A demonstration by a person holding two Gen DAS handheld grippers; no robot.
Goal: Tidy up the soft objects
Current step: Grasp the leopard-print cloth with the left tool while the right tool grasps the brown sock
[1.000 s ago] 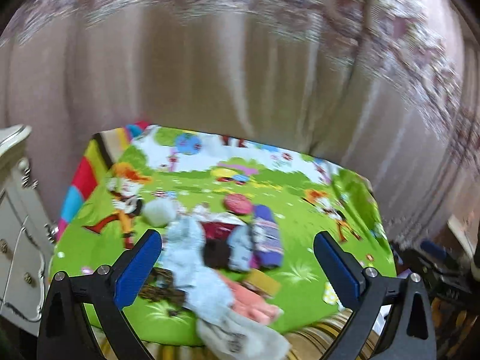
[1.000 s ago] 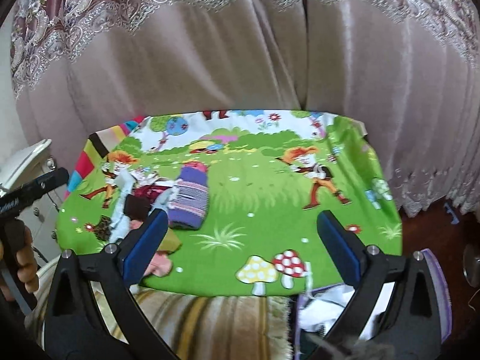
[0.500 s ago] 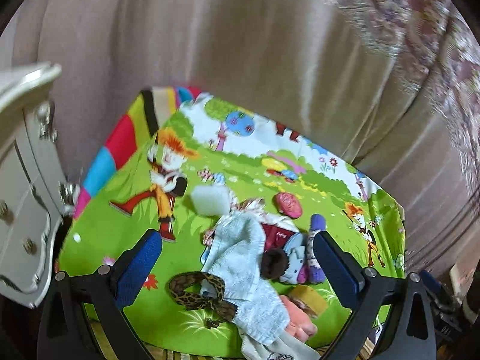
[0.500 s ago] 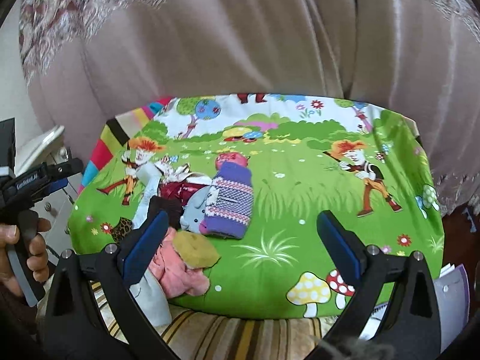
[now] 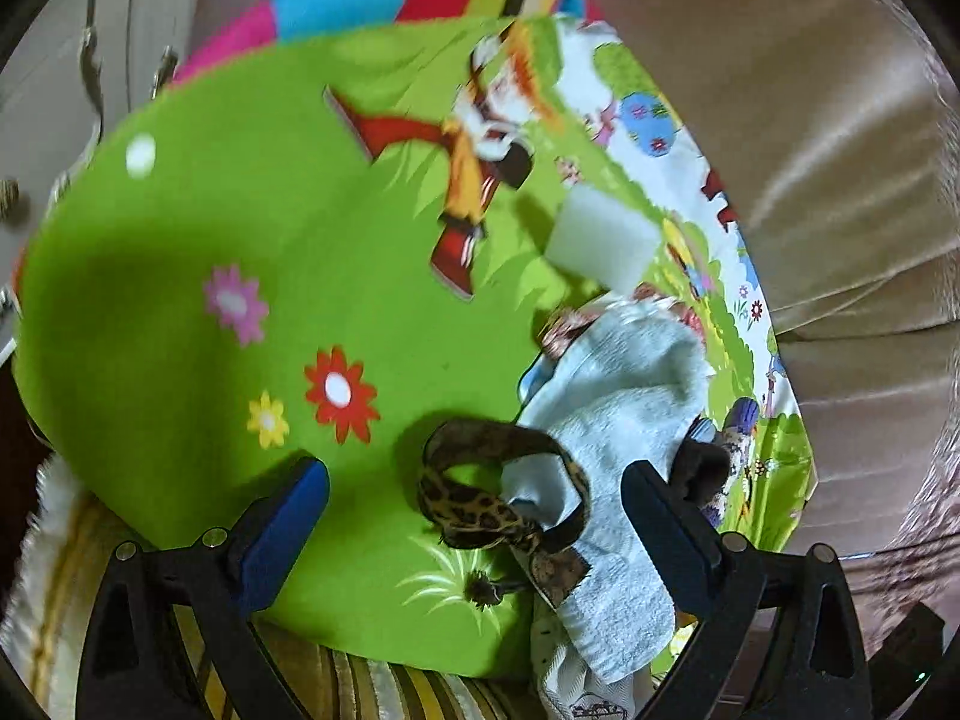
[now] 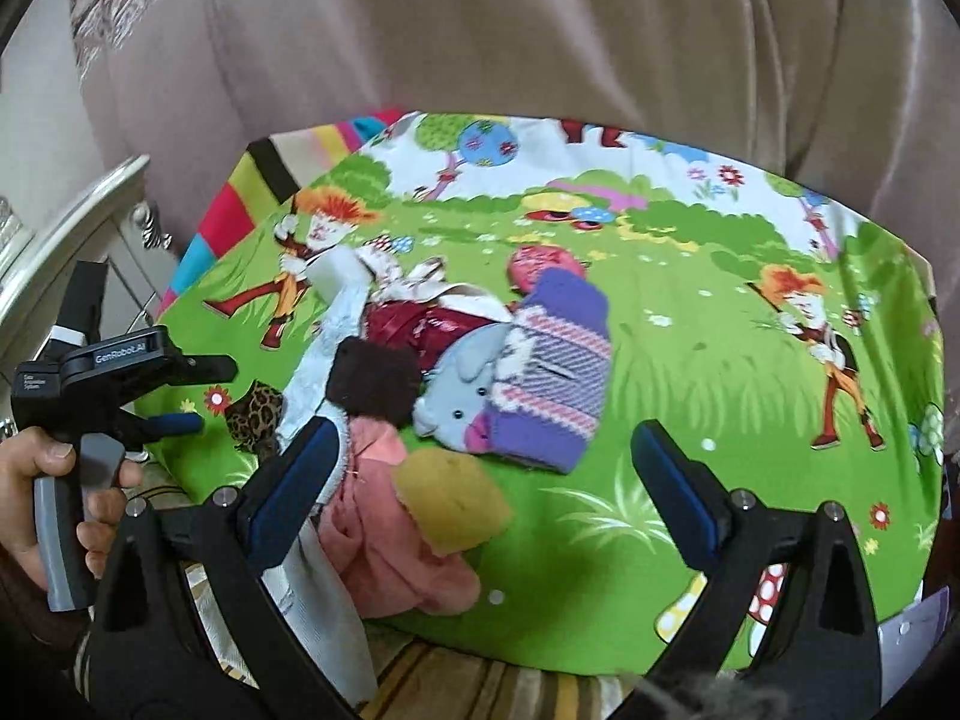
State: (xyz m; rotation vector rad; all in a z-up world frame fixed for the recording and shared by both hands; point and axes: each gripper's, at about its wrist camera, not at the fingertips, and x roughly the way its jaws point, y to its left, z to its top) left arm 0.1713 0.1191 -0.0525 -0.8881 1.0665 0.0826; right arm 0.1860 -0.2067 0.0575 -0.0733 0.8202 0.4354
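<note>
The left tool (image 5: pixel 474 516) hovered with its blue pads spread wide and nothing between them, low over the near left part of the table (image 5: pixel 180 276), which was covered by a bright green cartoon cloth. Just ahead of that tool lay a leopard-print band (image 5: pixel 492 498), looped and partly resting on a pale blue towel (image 5: pixel 624 408). The towel stretched from the middle of the heap to the near edge of the table, where its end hung over. Beyond the towel sat a white sponge block (image 5: pixel 600 240), apart from the band.

The right tool (image 6: pixel 483 492) was also spread wide and empty, held above the near edge of the table. The heap of soft things lay left of the table's middle. A purple striped knitted piece (image 6: pixel 558 372) lay at the right side of the heap, touching a grey plush animal (image 6: pixel 462 384). A dark brown furry piece (image 6: pixel 372 378) sat just left of the plush, and a dark red shiny cloth (image 6: pixel 414 324) lay behind both. Nearer the edge than the plush, a yellow sponge (image 6: pixel 450 504) rested on a pink cloth (image 6: pixel 384 534) that drooped over the table's edge. A small red pouch (image 6: pixel 534 258) lay behind the purple piece. In the right wrist view a hand (image 6: pixel 54 492) gripped the handle of the left tool at the heap's left side.
</note>
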